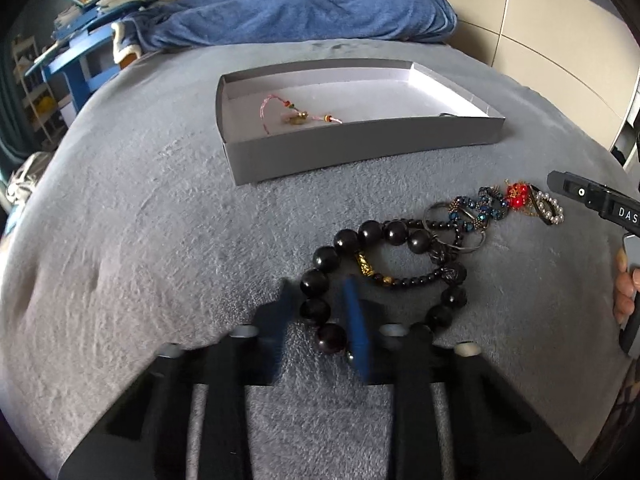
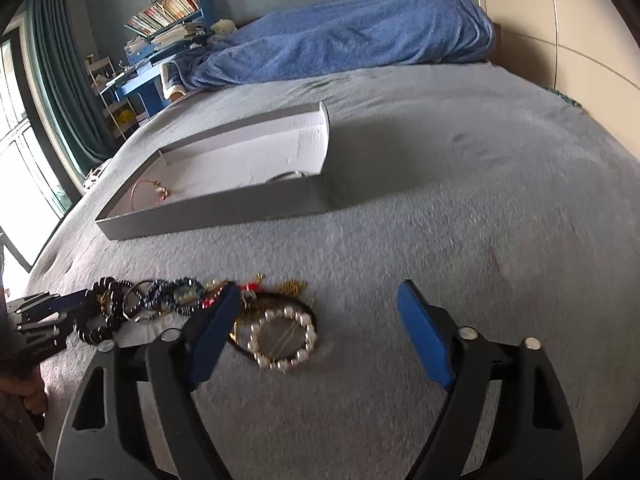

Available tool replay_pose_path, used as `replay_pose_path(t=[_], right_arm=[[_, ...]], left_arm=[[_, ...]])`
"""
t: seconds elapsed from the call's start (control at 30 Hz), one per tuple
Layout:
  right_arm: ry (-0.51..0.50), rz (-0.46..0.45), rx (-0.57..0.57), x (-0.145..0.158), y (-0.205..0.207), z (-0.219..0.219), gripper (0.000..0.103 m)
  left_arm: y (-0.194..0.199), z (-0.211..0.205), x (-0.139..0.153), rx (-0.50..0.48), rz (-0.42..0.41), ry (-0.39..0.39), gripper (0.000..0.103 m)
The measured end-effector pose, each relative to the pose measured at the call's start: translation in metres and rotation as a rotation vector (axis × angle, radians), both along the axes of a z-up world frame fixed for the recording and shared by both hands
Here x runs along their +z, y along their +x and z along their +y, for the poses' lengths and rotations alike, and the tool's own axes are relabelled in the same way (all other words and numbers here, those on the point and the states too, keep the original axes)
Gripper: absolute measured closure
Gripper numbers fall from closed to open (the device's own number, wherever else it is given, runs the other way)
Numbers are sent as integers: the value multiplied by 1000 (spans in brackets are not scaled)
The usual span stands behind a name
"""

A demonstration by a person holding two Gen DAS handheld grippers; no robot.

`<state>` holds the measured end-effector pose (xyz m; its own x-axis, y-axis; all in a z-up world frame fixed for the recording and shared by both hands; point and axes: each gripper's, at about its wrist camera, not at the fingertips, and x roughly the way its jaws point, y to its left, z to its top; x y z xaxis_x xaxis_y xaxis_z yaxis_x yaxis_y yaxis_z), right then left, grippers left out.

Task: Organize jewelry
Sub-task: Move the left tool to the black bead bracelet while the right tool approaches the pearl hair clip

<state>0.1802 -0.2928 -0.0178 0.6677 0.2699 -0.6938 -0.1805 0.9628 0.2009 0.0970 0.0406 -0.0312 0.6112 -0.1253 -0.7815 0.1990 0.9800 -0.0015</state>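
A pile of jewelry lies on the grey bed. A big black bead bracelet [image 1: 360, 272] lies nearest my left gripper [image 1: 320, 300], whose blue fingers straddle its left beads with a narrow gap. Blue beaded pieces [image 1: 484, 204], a red ornament [image 1: 516, 196] and a pearl ring piece [image 1: 552, 208] lie to the right. My right gripper [image 2: 320, 308] is wide open above the pearl piece [image 2: 284, 340], empty. The grey box [image 1: 360, 144] holds a pink string bracelet [image 1: 300, 114]; the box also shows in the right wrist view [image 2: 224, 208].
A blue blanket [image 1: 304, 8] lies heaped at the bed's far end. A blue shelf with books [image 2: 168, 28] and a curtained window stand to the left. A pale wardrobe [image 2: 560, 32] is at the right. The right gripper's body [image 1: 600, 200] shows beside the pile.
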Motion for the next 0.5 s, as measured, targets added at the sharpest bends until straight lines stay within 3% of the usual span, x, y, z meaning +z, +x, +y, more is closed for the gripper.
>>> replay_pose_path(t=[0.07,0.5], right_arm=[[-1,18,9,-3,0,0,34],[-18,48,109,-6,-5,18,35]], left_arm=[[-2,0,1,-2,-7,8,88],[-12,28,5,103,17,-13,88]])
